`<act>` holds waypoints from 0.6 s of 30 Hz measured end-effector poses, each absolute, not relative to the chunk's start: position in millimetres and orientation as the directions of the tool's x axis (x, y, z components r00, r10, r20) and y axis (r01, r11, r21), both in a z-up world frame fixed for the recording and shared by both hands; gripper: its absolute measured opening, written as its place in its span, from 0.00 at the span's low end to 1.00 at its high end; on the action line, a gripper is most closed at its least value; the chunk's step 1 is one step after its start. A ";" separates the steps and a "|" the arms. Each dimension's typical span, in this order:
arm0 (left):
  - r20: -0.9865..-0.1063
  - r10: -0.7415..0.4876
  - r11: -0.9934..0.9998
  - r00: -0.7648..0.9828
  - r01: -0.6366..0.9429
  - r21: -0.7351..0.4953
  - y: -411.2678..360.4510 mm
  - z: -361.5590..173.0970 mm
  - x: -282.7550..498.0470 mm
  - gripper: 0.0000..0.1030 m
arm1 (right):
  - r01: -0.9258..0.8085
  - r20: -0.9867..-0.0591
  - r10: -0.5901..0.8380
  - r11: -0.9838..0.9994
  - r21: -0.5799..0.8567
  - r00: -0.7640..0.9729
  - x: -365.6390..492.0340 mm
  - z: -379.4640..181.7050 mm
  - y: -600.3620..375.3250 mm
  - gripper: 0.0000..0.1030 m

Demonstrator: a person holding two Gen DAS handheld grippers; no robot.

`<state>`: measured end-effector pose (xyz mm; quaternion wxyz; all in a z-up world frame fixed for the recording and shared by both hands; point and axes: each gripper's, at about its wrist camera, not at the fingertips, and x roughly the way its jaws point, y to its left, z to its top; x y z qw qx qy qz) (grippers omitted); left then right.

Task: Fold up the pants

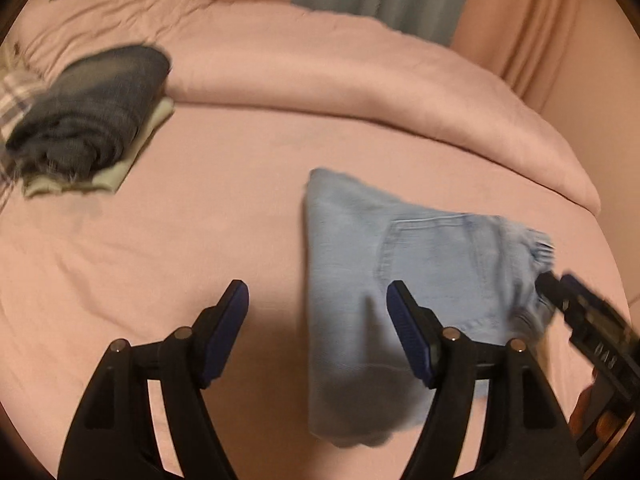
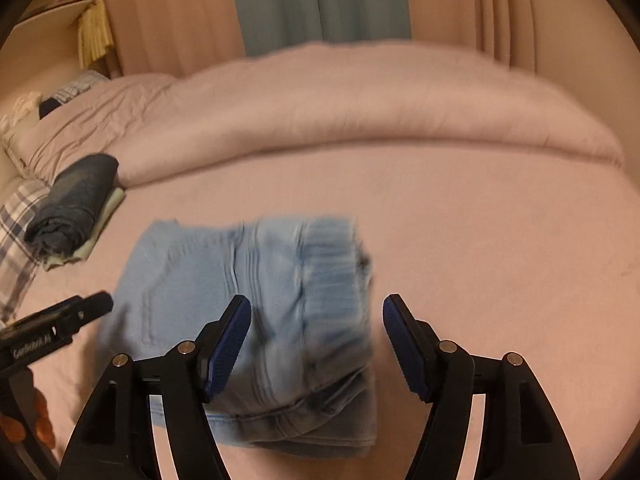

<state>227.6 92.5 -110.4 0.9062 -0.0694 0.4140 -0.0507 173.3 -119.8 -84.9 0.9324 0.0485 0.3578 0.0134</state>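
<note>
A pair of light blue jeans (image 1: 432,264) (image 2: 192,272) lies folded into a compact bundle on the pink bed sheet (image 1: 200,220) (image 2: 480,240). My left gripper (image 1: 317,292) hovers open just above the bundle's left edge, with nothing pressed between its blue pads. My right gripper (image 2: 317,306) is open over the bundle's right side, its pads clear of the denim. Each gripper shows in the other's view: the right gripper (image 1: 554,282) at the bundle's frayed right end, the left gripper (image 2: 100,304) at its left edge. The picture is blurred by motion.
A folded dark denim garment (image 1: 92,112) (image 2: 76,200) rests on a pale green folded one at the left of the bed. A plaid pillow (image 2: 20,216) lies beside them. A bunched pink duvet (image 1: 360,80) (image 2: 360,112) runs along the far side, with curtains behind.
</note>
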 end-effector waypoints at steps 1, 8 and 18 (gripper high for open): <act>-0.734 -0.168 0.984 0.658 0.067 -0.166 84.9 -108.1 226.9 0.70 | 0.003 -0.646 0.060 0.995 0.095 0.761 171.0 -78.3 -119.0 0.74; -0.757 -0.250 0.964 0.604 0.228 -0.137 40.9 -126.3 216.5 0.53 | -0.156 -0.624 0.187 0.982 0.105 0.758 187.9 -75.9 -100.4 0.53; -0.789 -0.248 0.962 0.562 0.241 -0.130 43.0 -151.0 218.4 0.49 | -0.167 -0.734 0.112 0.986 -0.003 0.670 215.6 -111.9 -88.4 0.42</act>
